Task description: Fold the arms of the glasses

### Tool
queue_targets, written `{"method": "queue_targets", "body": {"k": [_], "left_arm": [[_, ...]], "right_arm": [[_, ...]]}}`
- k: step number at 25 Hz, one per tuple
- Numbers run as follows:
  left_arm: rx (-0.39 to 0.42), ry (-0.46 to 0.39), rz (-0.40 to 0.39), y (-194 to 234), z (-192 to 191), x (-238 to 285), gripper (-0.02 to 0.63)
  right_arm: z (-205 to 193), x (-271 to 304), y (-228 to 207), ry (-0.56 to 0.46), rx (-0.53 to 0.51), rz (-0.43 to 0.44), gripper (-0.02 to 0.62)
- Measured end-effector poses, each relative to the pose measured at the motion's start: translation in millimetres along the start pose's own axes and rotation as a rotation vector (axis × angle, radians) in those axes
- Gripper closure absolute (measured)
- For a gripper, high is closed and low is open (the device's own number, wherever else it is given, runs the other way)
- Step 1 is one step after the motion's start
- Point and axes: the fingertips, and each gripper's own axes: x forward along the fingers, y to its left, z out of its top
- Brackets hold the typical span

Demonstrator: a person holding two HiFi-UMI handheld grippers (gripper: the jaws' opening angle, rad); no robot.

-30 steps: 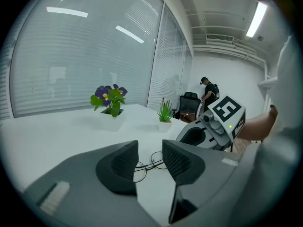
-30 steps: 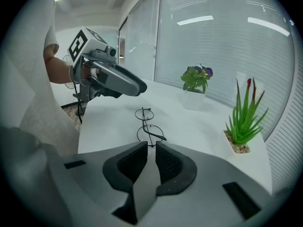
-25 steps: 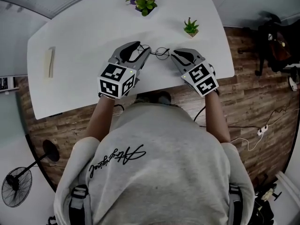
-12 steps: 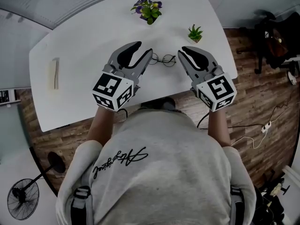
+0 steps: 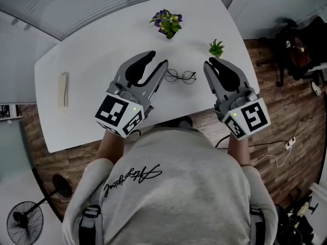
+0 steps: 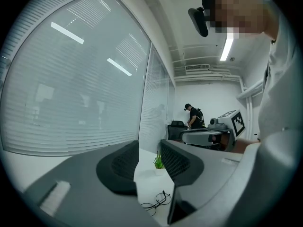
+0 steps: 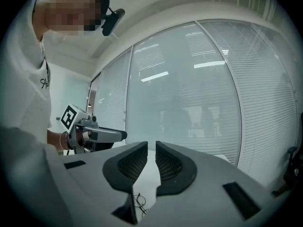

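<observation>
Thin round-lens glasses (image 5: 180, 76) lie on the white table (image 5: 92, 60), and no arm sticks out from the frame in the head view. Both grippers are held level above the table, apart from the glasses. My left gripper (image 5: 159, 61) hangs to their left; its jaws have just been closing a little but still stand apart with nothing between them. My right gripper (image 5: 212, 66) hangs to their right, its jaws a narrow slit apart and empty. Below the left gripper (image 6: 149, 148) I see the glasses (image 6: 156, 201). They also show under the right gripper (image 7: 151, 145) as small glasses (image 7: 138, 202).
A pot of purple flowers (image 5: 167, 23) stands at the back of the table and a small green plant (image 5: 216, 48) at its right end. A pale strip (image 5: 63, 89) lies far left. Wooden floor surrounds the table; a fan (image 5: 20, 222) stands at lower left.
Both grippers have lifted off the glasses and risen above the table, moving apart. The glasses stay on the table between them.
</observation>
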Motion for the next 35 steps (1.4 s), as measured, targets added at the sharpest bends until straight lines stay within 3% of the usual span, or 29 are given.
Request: {"method": "queue_targets", "body": {"k": [8, 17, 35], "left_arm": [[0.017, -0.034, -0.033, 4.7, 19.4, -12.6, 0.488], [0.014, -0.06, -0.034, 14.2, 24.1, -23.2, 0.58], [0.056, -0.073, -0.109, 5.0, 31.3, -48.3, 0.607]], "right_arm": [[21.3, 3.3, 13.9, -0.05, -0.045, -0.047, 0.548], [29.6, 1.8, 28.0, -0.089, -0.055, -0.109, 0.591], [39.9, -2.0, 64.3, -0.152, -0.06, -0.14, 0.592]]}}
